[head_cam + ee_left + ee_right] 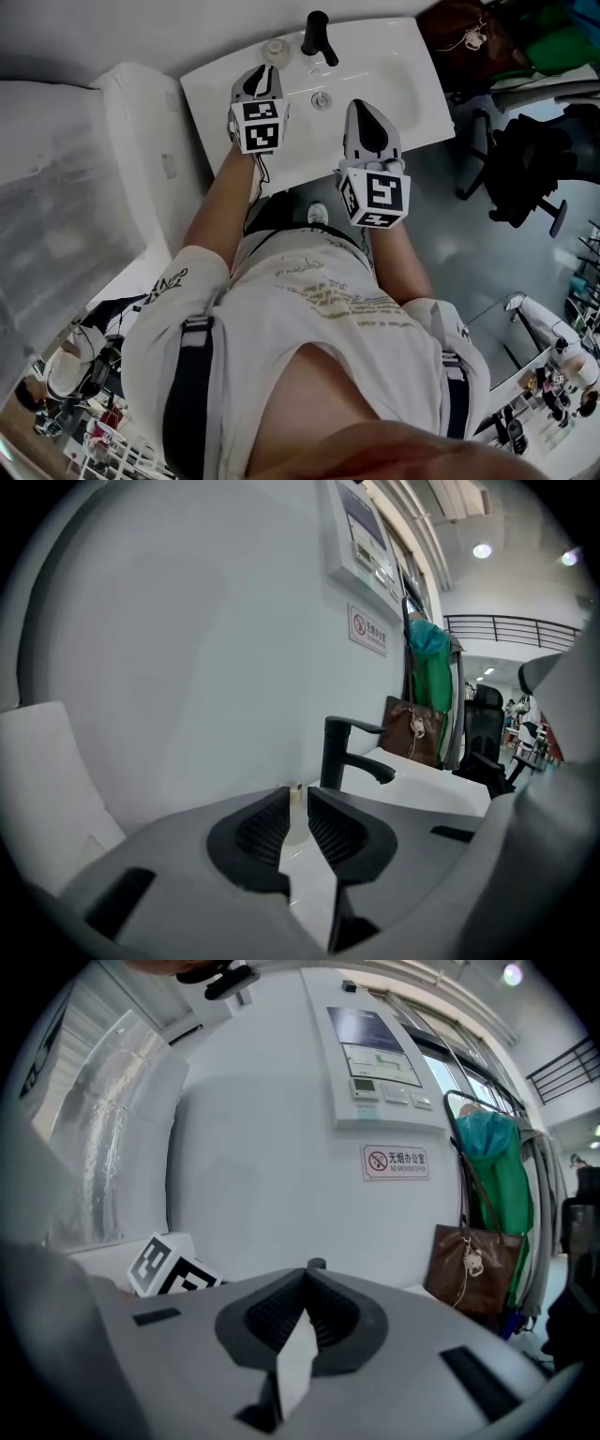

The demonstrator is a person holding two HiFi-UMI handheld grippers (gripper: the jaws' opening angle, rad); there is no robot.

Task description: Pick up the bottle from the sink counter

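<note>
Head view: white sink counter, black faucet; left claw barely parted, right claw closed.

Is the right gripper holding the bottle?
No, the right gripper has its jaws together on nothing; the bottle stands by the faucet.

Soft, even indoor light fills all three views; the white sink counter is close to washed out in the head view, with only a faint shadow beside the black faucet. In the left gripper view, ceiling lamps glow at the far right and the wall shades smoothly from pale to grey. Both gripper views bend strongly and fall to black at the corners, and the head view is dim and blurred along its near edge.
</note>
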